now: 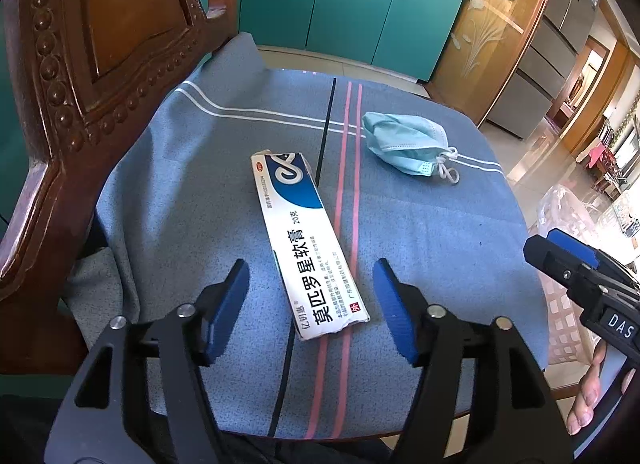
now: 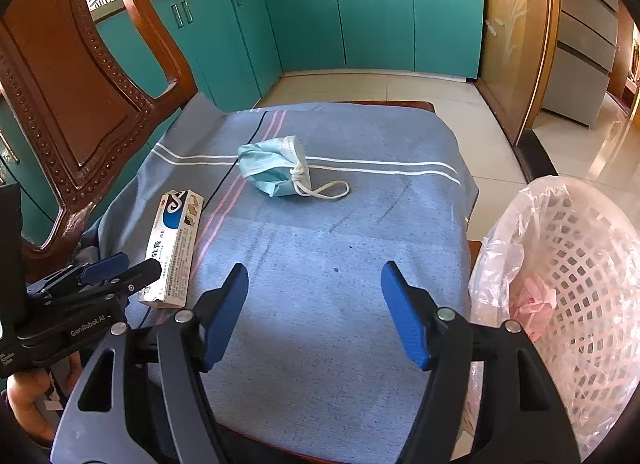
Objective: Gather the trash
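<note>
- Blue ribbed pads of the left gripper [image 1: 311,276] stand spread, released, straddling the near end of a long white-and-blue cardboard ointment box [image 1: 308,244] without touching.
- Right gripper [image 2: 314,280] likewise released, empty, over woven blue cloth [image 2: 320,264].
- Crumpled pale-blue face mask [image 2: 276,166] lies at 12 o'clock.
- Pink lattice plastic bin [image 2: 592,264], bag-lined, at 3 o'clock.

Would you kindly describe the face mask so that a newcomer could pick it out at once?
Start at the wooden chair draped with a blue striped cloth. On that cloth, beyond the long white box, lies the face mask. It is the only soft, crumpled, pale blue thing there, with white ear loops knotted at one end.
</note>
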Demonstrator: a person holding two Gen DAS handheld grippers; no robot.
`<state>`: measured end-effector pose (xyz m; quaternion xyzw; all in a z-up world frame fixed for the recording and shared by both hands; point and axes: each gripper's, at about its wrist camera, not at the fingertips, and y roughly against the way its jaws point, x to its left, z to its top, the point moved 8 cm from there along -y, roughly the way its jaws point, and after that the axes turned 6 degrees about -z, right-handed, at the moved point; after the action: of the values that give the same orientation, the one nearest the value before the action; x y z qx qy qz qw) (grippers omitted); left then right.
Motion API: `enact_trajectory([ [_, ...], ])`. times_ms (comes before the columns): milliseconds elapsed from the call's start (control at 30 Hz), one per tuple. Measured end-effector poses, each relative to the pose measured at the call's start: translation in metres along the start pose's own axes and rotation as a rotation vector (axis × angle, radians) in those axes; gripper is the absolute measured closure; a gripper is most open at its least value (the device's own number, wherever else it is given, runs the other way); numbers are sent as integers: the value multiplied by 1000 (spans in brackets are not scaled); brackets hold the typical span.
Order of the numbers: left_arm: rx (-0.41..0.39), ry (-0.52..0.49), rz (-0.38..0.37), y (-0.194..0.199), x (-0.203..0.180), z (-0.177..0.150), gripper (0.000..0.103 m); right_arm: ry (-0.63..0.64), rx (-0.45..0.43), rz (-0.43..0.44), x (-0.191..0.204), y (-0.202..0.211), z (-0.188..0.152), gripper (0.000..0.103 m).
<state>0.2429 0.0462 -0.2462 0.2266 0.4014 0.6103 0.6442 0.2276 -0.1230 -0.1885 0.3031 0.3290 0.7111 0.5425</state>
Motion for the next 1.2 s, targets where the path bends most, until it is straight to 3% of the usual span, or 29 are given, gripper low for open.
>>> enact_trajectory([
  [867, 21, -37, 6, -5, -9, -4, 25, -18, -3, -8, -5, 3, -1, 29],
  [933, 22, -36, 8, -6, -9, -4, 18, -20, -3, -9, -5, 3, -1, 29],
  [1200, 22, -41, 13, -7, -11, -5, 18, -30, 5, -15, -9, 2, -5, 28],
])
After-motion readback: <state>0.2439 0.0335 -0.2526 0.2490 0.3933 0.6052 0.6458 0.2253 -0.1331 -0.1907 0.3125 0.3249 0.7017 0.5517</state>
